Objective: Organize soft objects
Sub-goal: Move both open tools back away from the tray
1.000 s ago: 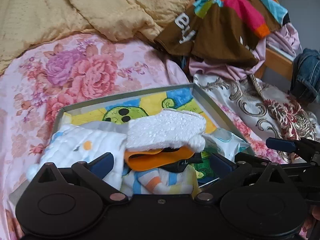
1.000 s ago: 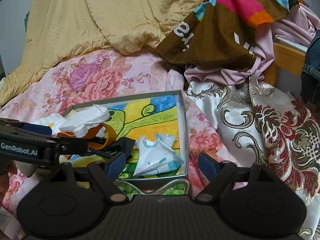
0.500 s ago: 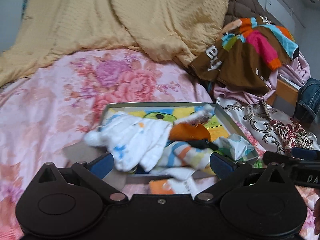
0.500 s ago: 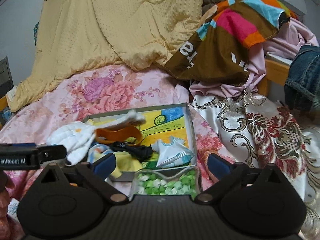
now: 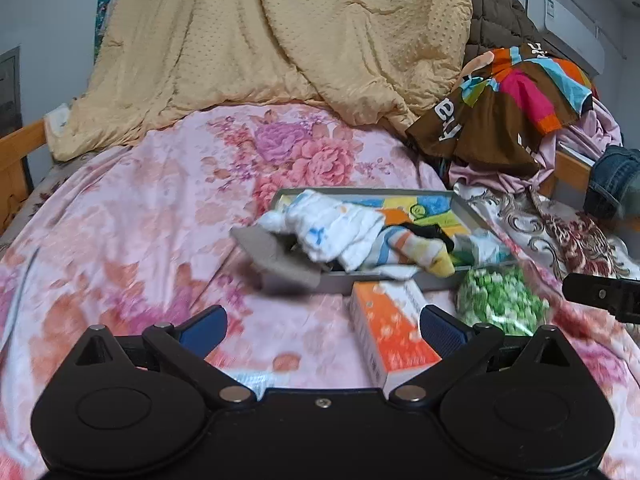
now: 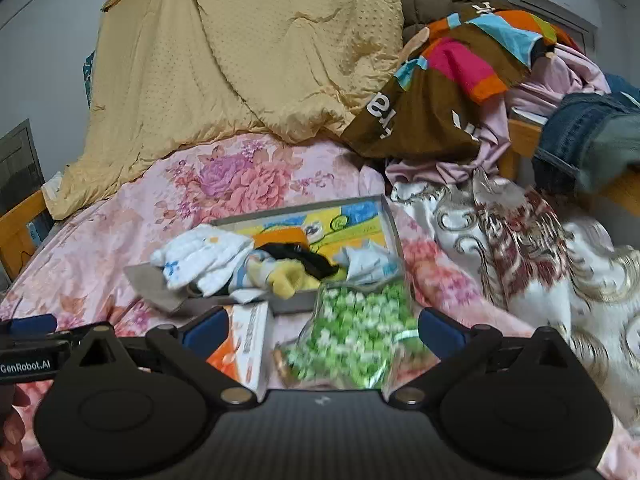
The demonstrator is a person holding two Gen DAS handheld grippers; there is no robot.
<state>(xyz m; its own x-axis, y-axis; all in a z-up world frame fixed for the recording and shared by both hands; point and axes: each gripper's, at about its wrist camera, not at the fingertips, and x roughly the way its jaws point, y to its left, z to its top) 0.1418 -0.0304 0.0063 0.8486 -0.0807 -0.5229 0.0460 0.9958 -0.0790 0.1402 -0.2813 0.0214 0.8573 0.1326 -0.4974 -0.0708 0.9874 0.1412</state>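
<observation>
A shallow grey box (image 5: 464, 210) (image 6: 390, 220) with a cartoon print lies on the floral bedsheet. In it lie a white cloth (image 5: 332, 228) (image 6: 204, 258), a striped sock (image 5: 416, 246), an orange and a black item (image 6: 296, 248) and a folded pale cloth (image 6: 368, 262). My left gripper (image 5: 322, 326) is open and empty, held back from the box over the sheet. My right gripper (image 6: 322, 326) is open and empty, above a bag of green pieces (image 6: 356, 332).
An orange and white carton (image 5: 390, 332) (image 6: 244, 344) lies in front of the box, beside the green bag (image 5: 500, 300). A yellow quilt (image 5: 280, 48) is heaped behind. Clothes (image 5: 512, 108) and jeans (image 6: 580, 136) pile up at the right on a patterned cloth (image 6: 520, 248).
Both grippers have pulled back from the box. The left one has let go of the socks and cloths, which now lie in the box. The carton and green bag have come into view.
</observation>
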